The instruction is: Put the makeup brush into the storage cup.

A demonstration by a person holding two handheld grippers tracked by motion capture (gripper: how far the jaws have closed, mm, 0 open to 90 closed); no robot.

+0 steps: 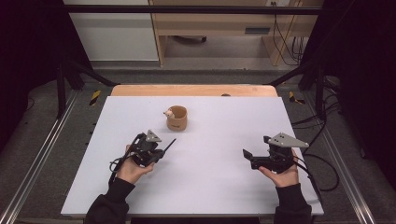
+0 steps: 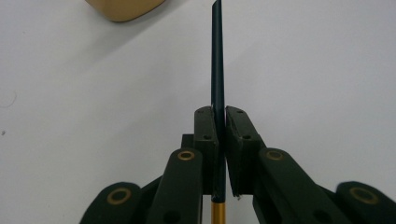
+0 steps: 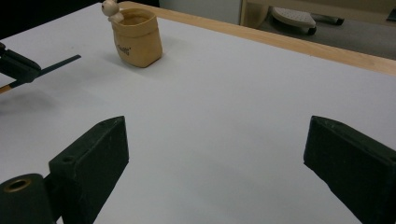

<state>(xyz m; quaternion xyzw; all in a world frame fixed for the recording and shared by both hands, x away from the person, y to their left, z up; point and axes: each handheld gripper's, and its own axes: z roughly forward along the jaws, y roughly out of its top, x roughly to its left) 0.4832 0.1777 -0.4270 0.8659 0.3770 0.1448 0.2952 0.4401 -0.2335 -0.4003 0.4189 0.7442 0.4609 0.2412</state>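
Note:
My left gripper [image 2: 220, 119] is shut on a thin dark pen [image 2: 217, 60] with a gold band at its rear end; the pen sticks out past the pads toward a tan pot. In the high view the left gripper [image 1: 161, 150] hovers left of centre, the pen [image 1: 169, 144] pointing up and right. The tan pot [image 1: 177, 118] with a small pale figure on its rim stands at the table's centre back. My right gripper [image 1: 245, 154] is open at the right, jaws wide apart over bare table [image 3: 219, 154]. From there the pot [image 3: 137, 38] and pen tip [image 3: 60, 63] show at far left.
The white table top [image 1: 210, 186] has a wooden strip along its far edge [image 1: 194, 90]. Black frame rails run down both sides, with cables on the floor at right. A wooden cabinet stands beyond the table.

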